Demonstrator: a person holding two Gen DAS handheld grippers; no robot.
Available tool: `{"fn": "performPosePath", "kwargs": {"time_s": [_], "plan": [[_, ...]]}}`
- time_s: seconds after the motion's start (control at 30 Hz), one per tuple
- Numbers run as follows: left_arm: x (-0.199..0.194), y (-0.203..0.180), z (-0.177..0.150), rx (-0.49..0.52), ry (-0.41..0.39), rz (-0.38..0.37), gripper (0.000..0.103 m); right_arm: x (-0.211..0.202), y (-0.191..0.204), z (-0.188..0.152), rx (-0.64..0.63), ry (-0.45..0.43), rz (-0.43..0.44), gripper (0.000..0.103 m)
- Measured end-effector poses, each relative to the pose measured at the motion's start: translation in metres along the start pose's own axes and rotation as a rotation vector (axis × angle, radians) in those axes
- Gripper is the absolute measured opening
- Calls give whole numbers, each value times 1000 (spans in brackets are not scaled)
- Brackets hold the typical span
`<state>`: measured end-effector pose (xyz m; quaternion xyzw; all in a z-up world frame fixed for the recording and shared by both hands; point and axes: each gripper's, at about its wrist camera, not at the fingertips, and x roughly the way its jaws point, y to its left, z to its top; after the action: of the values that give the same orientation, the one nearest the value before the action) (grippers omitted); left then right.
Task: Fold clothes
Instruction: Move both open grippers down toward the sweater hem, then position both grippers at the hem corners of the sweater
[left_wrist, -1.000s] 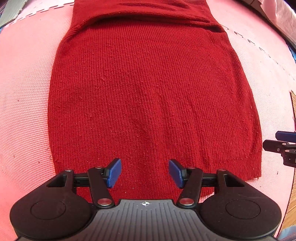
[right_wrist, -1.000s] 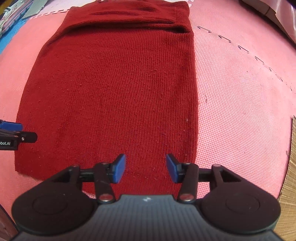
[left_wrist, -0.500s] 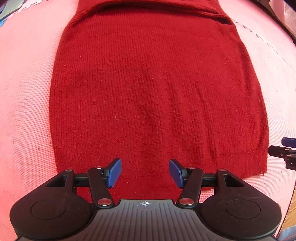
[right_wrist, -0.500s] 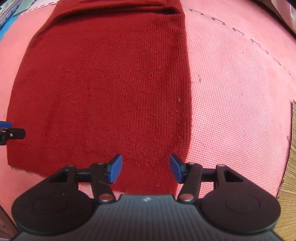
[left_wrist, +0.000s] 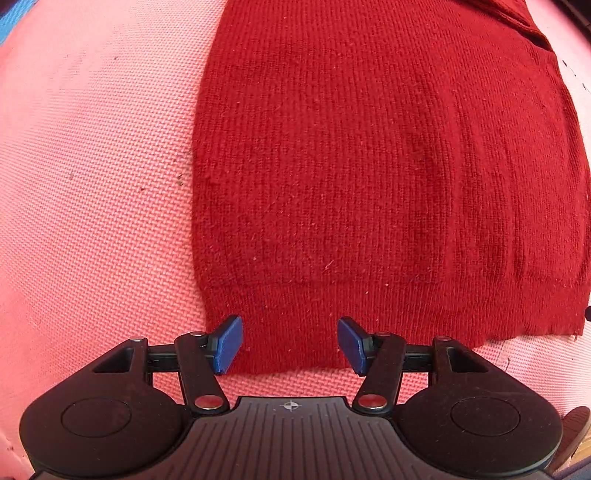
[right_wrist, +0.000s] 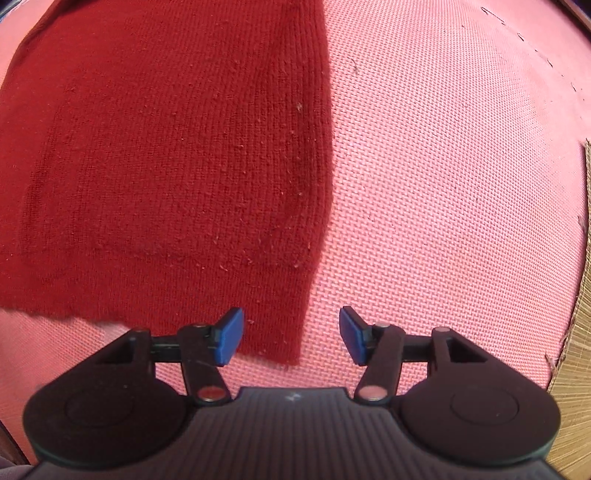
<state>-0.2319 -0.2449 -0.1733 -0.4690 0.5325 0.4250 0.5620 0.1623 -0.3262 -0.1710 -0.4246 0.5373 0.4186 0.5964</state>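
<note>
My left gripper (left_wrist: 290, 345) straddles the red sweater (left_wrist: 369, 184) hem near its left corner; my right gripper (right_wrist: 291, 341) alone shows the right corner. Both jaws gape, empty, over the open pink mat (right_wrist: 443, 184).

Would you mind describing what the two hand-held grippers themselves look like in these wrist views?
The left hand-held gripper and the right hand-held gripper look alike: black plastic, with a ribbed central body flanked by two rounded housings bearing circular recesses. Each has two black linkage arms on silver pivot pins, tipped with flat blue pads. A small crosshair mark sits on each ribbed body. No cables or sleeves are visible.
</note>
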Motion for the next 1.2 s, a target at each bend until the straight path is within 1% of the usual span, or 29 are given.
{"fn": "performPosePath", "kwargs": {"time_s": [0.1,0.27,0.33,0.5,0.63,0.83,1.0,1.2], "plan": [[-3,0,-4,-8,17,5,59,-2,-2,0,5,0,4,57],[-11,-6,-9,1,32,43,59,-7,-2,-2,11,3,2,57],[-16,-7,-10,1,34,48,59,-11,-2,-4,19,6,3,57],[-22,-3,-15,-4,25,39,60,-20,3,-8,29,5,18,59],[-17,0,-21,-12,17,34,60,-19,10,-9,7,1,12,59],[-16,-3,-21,-6,18,11,60,-23,17,-10,1,-9,11,60],[-14,-4,-17,10,17,12,60,-24,17,-11,0,-12,14,61],[-14,2,-16,1,14,4,60,-25,18,-10,1,-10,14,62]]}}
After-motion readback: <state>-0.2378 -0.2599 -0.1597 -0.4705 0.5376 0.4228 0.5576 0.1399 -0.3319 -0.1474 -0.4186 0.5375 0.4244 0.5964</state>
